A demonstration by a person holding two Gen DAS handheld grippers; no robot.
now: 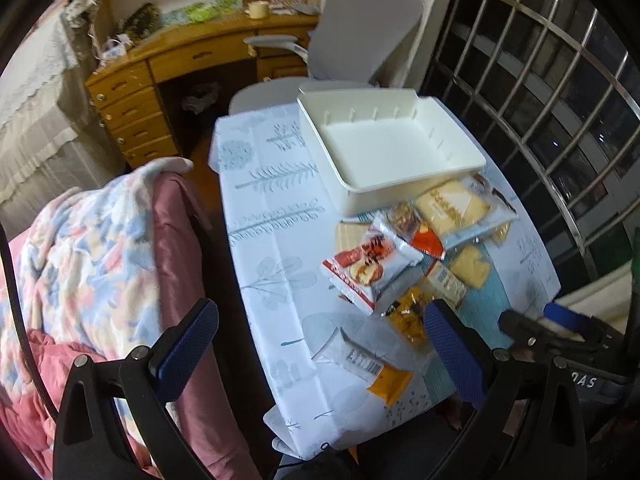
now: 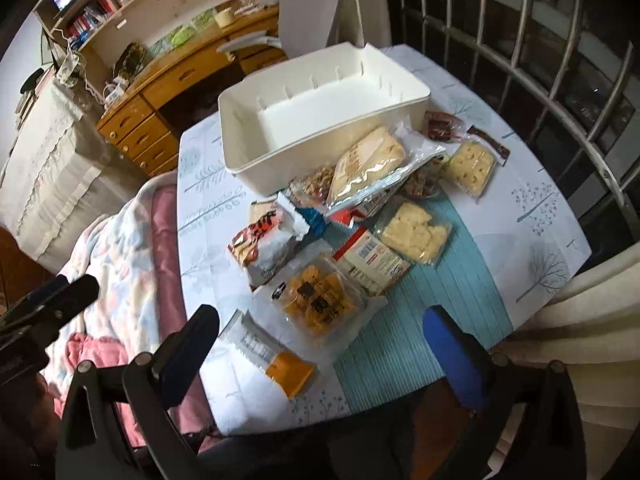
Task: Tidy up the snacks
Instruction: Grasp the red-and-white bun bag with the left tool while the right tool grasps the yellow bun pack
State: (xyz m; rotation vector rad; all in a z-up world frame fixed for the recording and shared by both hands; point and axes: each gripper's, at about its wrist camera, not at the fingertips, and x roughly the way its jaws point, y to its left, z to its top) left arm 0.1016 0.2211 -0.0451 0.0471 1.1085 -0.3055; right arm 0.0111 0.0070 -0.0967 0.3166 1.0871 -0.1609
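An empty white bin (image 1: 384, 144) (image 2: 320, 116) stands at the far end of a small table (image 1: 264, 216) (image 2: 532, 200). Several snack packets lie heaped in front of it: a red-and-white packet (image 1: 370, 266) (image 2: 264, 246), a clear pack of orange snacks (image 1: 410, 314) (image 2: 320, 300), a white-and-orange bar (image 1: 368, 364) (image 2: 272, 356), pale yellow biscuit packs (image 1: 452, 204) (image 2: 414, 234). My left gripper (image 1: 320, 344) hovers open above the table's near edge. My right gripper (image 2: 320, 344) is open too, above the near packets. Neither holds anything.
A bed with a floral blanket (image 1: 92, 264) (image 2: 128, 248) borders the table's left side. A grey chair (image 1: 368, 28) and wooden desk (image 1: 168, 68) (image 2: 160, 88) stand behind the bin. A metal window grille (image 1: 540, 92) (image 2: 520, 40) runs along the right.
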